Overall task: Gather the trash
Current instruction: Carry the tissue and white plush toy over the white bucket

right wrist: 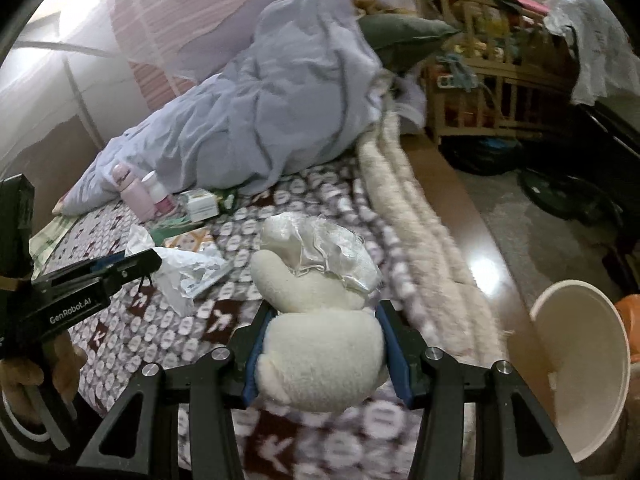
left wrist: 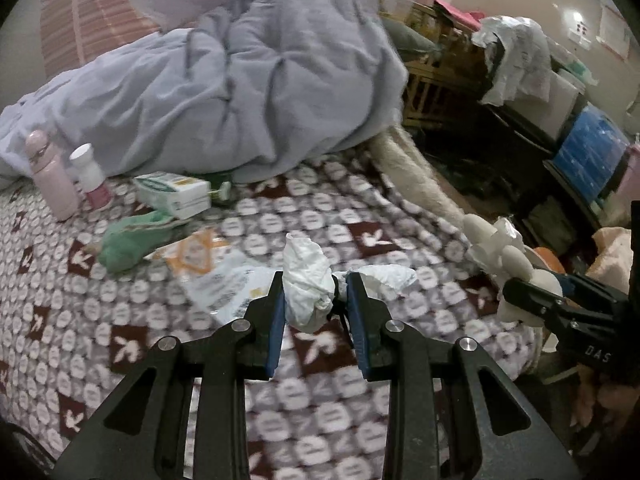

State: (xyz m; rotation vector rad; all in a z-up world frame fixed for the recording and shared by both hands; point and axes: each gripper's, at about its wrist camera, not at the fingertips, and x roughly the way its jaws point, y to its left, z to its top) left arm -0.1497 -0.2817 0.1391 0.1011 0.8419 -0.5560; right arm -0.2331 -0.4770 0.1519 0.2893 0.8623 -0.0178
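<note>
My left gripper (left wrist: 315, 294) is shut on a crumpled white tissue (left wrist: 306, 280) and holds it just above the patterned blanket (left wrist: 280, 220). A torn orange-and-white wrapper (left wrist: 208, 264) lies flat on the blanket just left of it. My right gripper (right wrist: 326, 344) is shut on a cream plush toy (right wrist: 320, 344) with a gauzy white skirt; it also shows in the left wrist view (left wrist: 500, 256). In the right wrist view the left gripper (right wrist: 132, 264) sits at the left with the tissue (right wrist: 176, 272). A white bin (right wrist: 580, 360) stands on the floor at the lower right.
On the blanket at the back left stand a pink bottle (left wrist: 50, 176), a white-capped bottle (left wrist: 90, 178), a green-and-white box (left wrist: 174, 194) and a green sock (left wrist: 128, 240). A heaped lilac duvet (left wrist: 240, 92) fills the bed's far side. A wooden crib (right wrist: 480, 92) and clutter stand right.
</note>
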